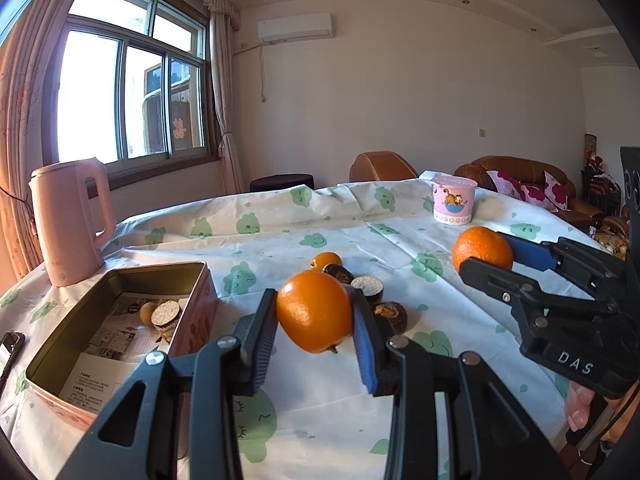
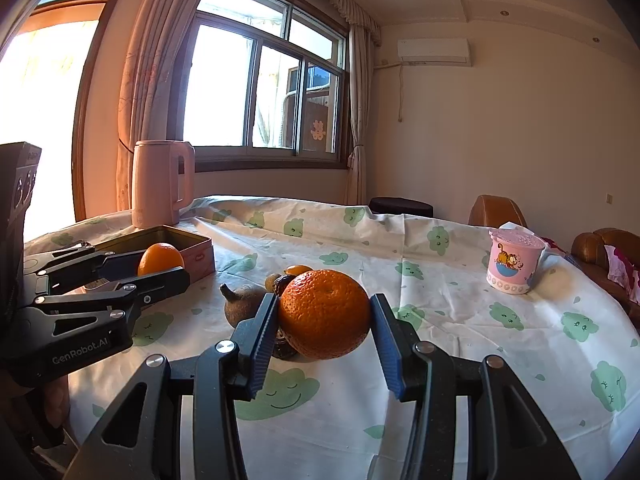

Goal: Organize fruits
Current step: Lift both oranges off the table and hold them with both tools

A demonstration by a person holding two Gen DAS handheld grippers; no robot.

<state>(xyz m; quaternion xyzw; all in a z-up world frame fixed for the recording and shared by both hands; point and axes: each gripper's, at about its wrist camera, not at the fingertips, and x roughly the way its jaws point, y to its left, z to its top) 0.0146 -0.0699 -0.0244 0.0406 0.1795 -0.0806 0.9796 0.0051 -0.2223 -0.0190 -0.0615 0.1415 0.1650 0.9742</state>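
Left gripper [image 1: 316, 316]: jaws clenched on a smooth orange [image 1: 315, 311], both pads touching its sides; fruit held above the counter [image 1: 460, 320], just beside the open tin box [image 1: 52, 360], stem end pointing down

Right gripper [image 2: 324, 314]: jaws clenched on a dimpled orange [image 2: 324, 314], held clear of the cloth, in front of the fruit cluster. In the left wrist view the same fruit sits between the right jaws at far right

Tin box: rectangular, pink outside, printed paper lining the bottom. Inside: a halved dark fruit [image 1: 165, 314] with pale cut face up, touching a small yellowish round fruit [image 1: 147, 313]

Loose on the counter near centre: small orange [image 1: 326, 261], several dark brown fruits, one halved [image 1: 368, 286], one cracked open [image 1: 390, 314]. Right wrist view adds a brown pear-shaped fruit [image 2: 246, 309] beside the cluster

Counter covered by white cloth with green cloud print. Pink kettle [image 1: 70, 220] behind the box near the window; pink cartoon cup [image 1: 454, 200] well apart at the far right side
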